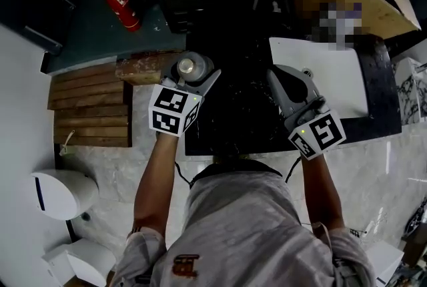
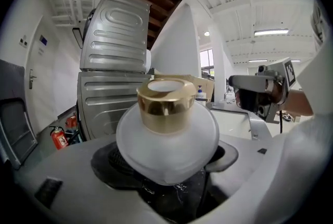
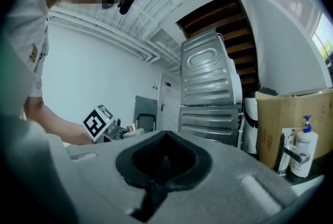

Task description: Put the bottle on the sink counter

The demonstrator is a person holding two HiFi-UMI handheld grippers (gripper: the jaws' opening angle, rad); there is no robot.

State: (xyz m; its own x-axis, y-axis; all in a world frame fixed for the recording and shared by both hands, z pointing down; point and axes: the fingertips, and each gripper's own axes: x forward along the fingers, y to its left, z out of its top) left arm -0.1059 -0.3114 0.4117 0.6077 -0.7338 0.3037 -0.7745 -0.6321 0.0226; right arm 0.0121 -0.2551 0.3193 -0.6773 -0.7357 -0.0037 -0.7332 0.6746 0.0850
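A frosted white bottle (image 2: 166, 139) with a gold cap (image 2: 165, 104) sits upright between the jaws of my left gripper (image 2: 167, 168), which is shut on its round body. In the head view the bottle (image 1: 186, 66) is held at the left edge of the black sink counter (image 1: 227, 125), with the left gripper (image 1: 192, 76) under it. To the right, my right gripper (image 1: 285, 79) hovers over the counter beside the white basin (image 1: 337, 75). In its own view the right gripper (image 3: 164, 163) has its jaws together and nothing between them.
A stacked grey washer and dryer (image 3: 210, 92) stands behind the counter. A cardboard box (image 3: 291, 113), a faucet (image 3: 289, 154) and a soap dispenser (image 3: 303, 154) are at the right. A red fire extinguisher (image 1: 123, 9) and wooden slats (image 1: 90, 105) lie to the left.
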